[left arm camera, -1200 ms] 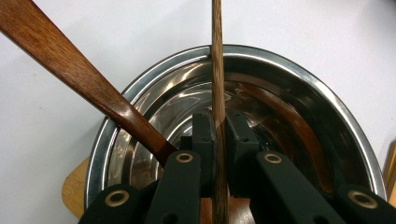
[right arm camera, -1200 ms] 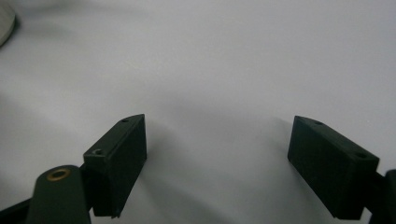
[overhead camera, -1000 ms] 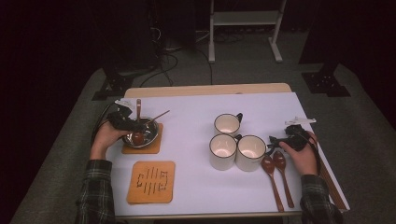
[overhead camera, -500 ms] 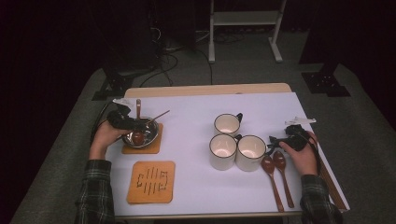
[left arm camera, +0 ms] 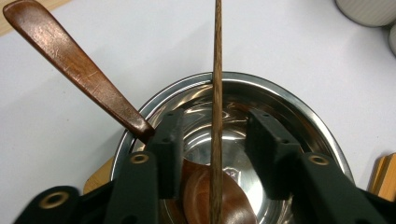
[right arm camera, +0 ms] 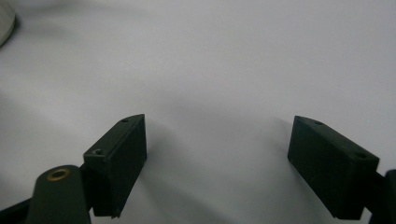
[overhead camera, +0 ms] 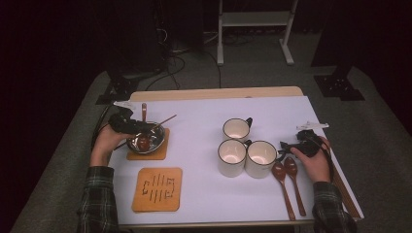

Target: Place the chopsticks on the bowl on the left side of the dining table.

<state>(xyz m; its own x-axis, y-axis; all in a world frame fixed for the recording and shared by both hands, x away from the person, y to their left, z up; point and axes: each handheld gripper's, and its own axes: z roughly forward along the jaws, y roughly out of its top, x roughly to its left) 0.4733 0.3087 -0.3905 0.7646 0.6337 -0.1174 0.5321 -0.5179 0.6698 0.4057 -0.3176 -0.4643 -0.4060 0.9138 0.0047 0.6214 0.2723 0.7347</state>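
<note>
Our left tongs have just been opening and stand half apart over the steel bowl. The thin stick runs between the pads, touching neither. The left gripper view shows the wooden spoon leaning on the rim beside them. From the high view, the bowl sits on a cork mat. Our right tongs gape wide over bare white surface, near the mugs.

A white-topped table carries two cork mats at the frame's left, three mugs at centre, two wooden spoons lower right.
</note>
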